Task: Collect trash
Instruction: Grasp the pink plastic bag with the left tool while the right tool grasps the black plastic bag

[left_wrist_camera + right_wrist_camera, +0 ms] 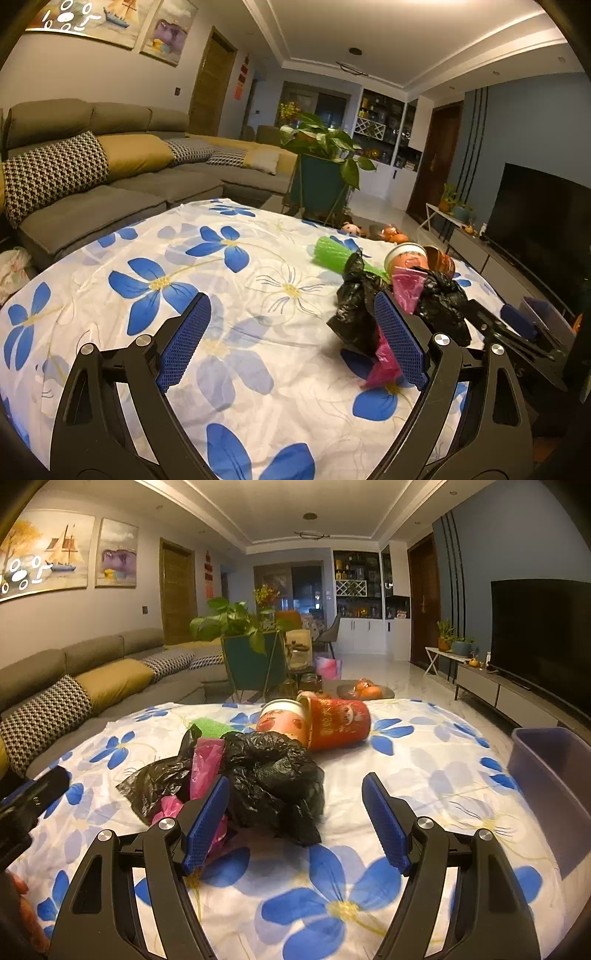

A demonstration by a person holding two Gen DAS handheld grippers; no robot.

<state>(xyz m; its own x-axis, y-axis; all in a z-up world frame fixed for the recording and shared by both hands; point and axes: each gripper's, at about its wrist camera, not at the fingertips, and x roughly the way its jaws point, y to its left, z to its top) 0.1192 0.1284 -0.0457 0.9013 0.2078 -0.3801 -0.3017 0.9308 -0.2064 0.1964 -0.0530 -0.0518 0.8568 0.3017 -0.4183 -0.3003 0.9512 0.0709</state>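
Hovering over the flowered cloth (424, 760) on the desk, I hold my right tool (295, 805) spread wide with nothing gripped; a crumpled black bag (273, 771) lies just ahead, partly between its fingers, with a pink bag (207, 760) against the left finger. My left tool (291, 332) is also released and empty, the pile sitting off to its right side. Behind the bags lie a green wrapper (328, 254), a pale cup (282, 720) and a red cup (340, 722), both tipped over. A grey bin (546, 775) stands at the desk's right edge.
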